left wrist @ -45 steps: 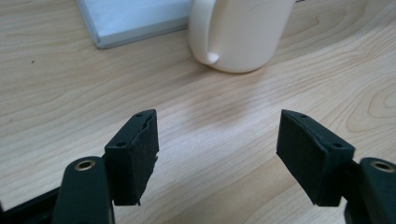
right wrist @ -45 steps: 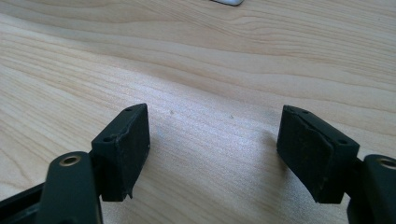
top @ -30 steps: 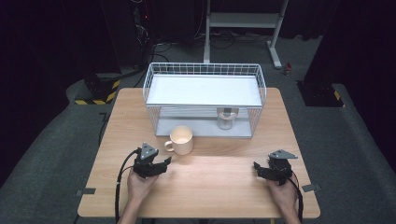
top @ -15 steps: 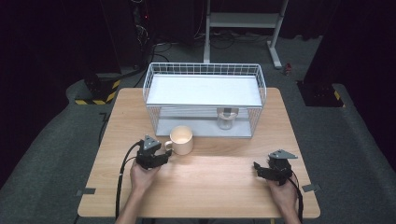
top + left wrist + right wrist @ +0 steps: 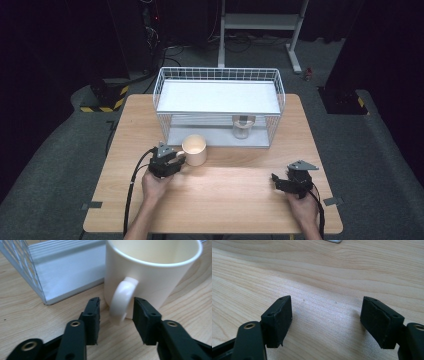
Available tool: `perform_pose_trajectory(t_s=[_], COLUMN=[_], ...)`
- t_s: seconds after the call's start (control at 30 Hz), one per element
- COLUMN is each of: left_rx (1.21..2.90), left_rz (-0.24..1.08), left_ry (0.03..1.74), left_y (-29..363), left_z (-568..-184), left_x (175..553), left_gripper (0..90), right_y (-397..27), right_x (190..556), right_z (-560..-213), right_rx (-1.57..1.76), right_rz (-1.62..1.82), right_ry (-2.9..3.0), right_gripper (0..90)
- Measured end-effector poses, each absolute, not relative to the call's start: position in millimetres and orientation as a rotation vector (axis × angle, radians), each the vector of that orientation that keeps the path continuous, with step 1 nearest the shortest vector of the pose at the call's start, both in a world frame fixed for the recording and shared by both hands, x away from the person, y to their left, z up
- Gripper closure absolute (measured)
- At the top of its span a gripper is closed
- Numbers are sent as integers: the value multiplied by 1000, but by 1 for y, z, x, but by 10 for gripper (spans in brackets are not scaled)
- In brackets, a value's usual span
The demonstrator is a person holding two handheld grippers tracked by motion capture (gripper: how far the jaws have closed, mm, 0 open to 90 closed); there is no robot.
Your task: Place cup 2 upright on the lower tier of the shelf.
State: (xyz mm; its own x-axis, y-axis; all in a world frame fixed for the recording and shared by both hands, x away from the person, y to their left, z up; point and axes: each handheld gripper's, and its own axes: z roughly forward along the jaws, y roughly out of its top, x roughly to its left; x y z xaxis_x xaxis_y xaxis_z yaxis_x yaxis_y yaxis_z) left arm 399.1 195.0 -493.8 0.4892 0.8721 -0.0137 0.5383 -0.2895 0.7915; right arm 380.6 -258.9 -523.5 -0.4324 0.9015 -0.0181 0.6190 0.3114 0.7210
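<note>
The cream mug (image 5: 152,272) stands on the counter (image 5: 225,200) just before the wire rack (image 5: 220,107), its handle (image 5: 121,301) pointing back between the left gripper's (image 5: 116,315) jaws, which have just been closing, pads not yet touching. The right gripper (image 5: 325,320), well apart from the mug, gapes empty.

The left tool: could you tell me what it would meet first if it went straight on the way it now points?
The left tool would first meet the cream mug's handle, already between its closing jaws with gaps on both sides, then the mug body just behind it.
</note>
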Motion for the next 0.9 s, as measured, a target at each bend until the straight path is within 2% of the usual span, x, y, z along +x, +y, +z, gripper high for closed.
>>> perform_pose_trajectory(t_s=[0.17, 0.37, 0.9], left_rx=[1977, 1977, 1997], left_rz=[536, 517, 537], left_ry=[1151, 1136, 1116], left_y=[196, 196, 195], left_z=[-495, -495, -495], left_x=[400, 399, 397], left_gripper=[655, 778, 795], right_y=[-259, -259, -259], right_x=[381, 381, 381], right_z=[-523, -523, -523], right_rx=[1350, 1350, 1350], right_rz=[907, 907, 907], right_ry=[2163, 2164, 2163], right_gripper=[257, 257, 257])
